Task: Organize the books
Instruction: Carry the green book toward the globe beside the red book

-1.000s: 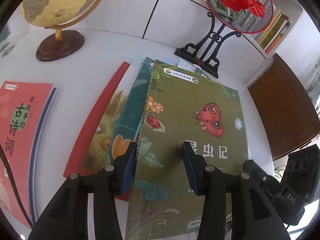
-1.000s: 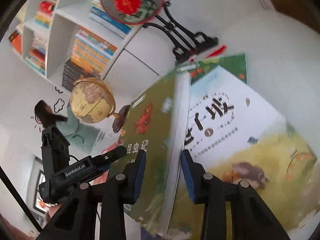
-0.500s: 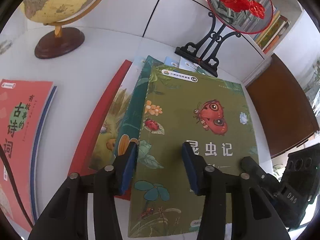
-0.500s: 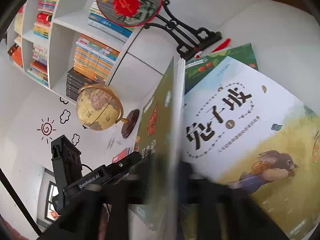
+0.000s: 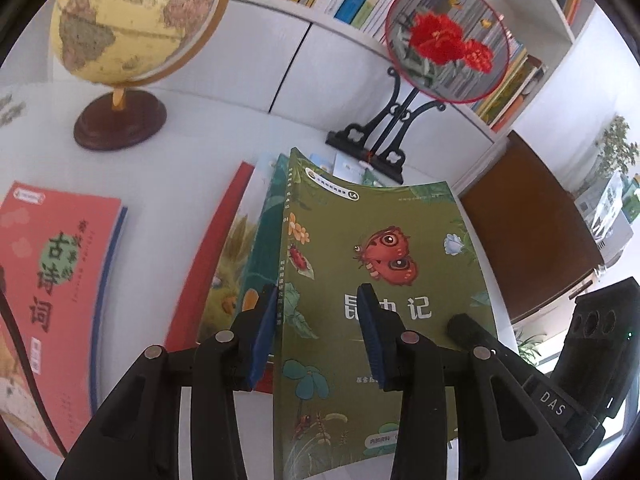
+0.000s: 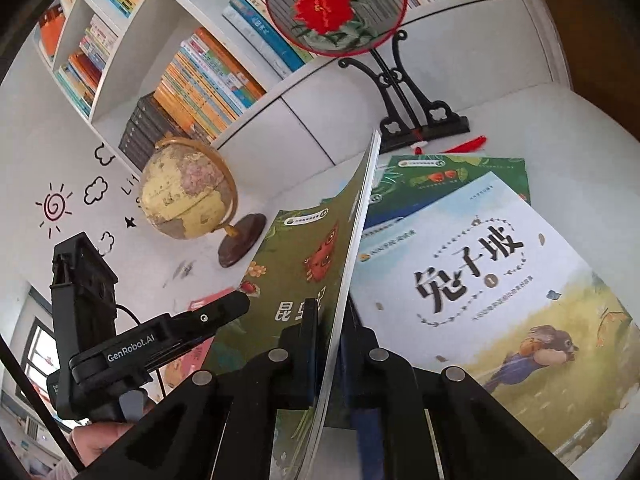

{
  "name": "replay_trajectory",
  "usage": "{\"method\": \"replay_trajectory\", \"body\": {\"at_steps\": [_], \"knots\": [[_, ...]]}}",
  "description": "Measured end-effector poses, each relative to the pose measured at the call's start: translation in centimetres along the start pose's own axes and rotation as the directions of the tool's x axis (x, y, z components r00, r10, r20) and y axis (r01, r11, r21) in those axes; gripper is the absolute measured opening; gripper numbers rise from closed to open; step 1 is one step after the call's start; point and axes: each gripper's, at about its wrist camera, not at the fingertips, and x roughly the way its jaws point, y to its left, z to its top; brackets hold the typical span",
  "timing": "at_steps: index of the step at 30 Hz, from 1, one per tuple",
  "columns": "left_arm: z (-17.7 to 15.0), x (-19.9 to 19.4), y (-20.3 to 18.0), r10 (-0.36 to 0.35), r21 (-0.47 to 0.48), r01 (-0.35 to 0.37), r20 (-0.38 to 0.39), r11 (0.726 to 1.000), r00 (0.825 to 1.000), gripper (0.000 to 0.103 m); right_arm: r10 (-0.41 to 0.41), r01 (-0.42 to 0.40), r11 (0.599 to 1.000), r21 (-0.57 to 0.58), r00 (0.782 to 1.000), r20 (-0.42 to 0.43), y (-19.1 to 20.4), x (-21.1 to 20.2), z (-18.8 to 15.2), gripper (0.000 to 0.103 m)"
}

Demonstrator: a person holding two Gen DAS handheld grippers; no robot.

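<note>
A green insect book (image 5: 380,280) with a red moth on its cover is lifted and tilted above a pile of books on the white table. My right gripper (image 6: 332,344) is shut on its open page edge (image 6: 352,248). My left gripper (image 5: 316,320) is open, its fingers straddling the book's spine edge without clamping. Under it lie a white rabbit-cover book (image 6: 480,280), a green book (image 6: 460,172) and a red-edged book (image 5: 216,256). A pink poetry book (image 5: 52,280) lies apart at the left.
A globe (image 5: 132,28) on a wooden base stands at the back left. A round embroidered fan on a black stand (image 5: 444,44) stands behind the pile. Shelves full of books (image 6: 208,76) line the back wall. A brown chair (image 5: 528,224) stands right of the table.
My right gripper has shut on the green book's edge and lifted it, so the book tilts up off the pile. My left gripper has stayed open beside the spine.
</note>
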Motion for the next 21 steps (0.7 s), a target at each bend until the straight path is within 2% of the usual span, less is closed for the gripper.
{"method": "replay_trajectory", "body": {"at_steps": [6,8,17,21], "knots": [[1.2,-3.0,1.3,0.012,0.009,-0.012,0.055,1.0,0.998,0.036,0.009,-0.008,1.0,-0.02,1.0,0.012,2.6,0.3,0.3,0.009],[1.5,-4.0,2.1,0.028,0.025,-0.03,0.074,0.999,0.997,0.036,0.043,-0.042,0.999,-0.008,0.999,0.016,3.7,0.7,0.3,0.009],[2.5,-7.2,6.3,0.107,0.025,-0.109,0.093,0.994,0.99,0.036,0.081,-0.081,0.996,-0.039,0.997,0.0,9.1,3.5,-0.4,0.01],[2.8,-8.6,8.5,0.121,0.011,-0.122,0.099,0.992,0.988,0.036,0.098,-0.098,0.994,-0.054,0.995,-0.009,11.4,4.9,-0.8,0.01]]}}
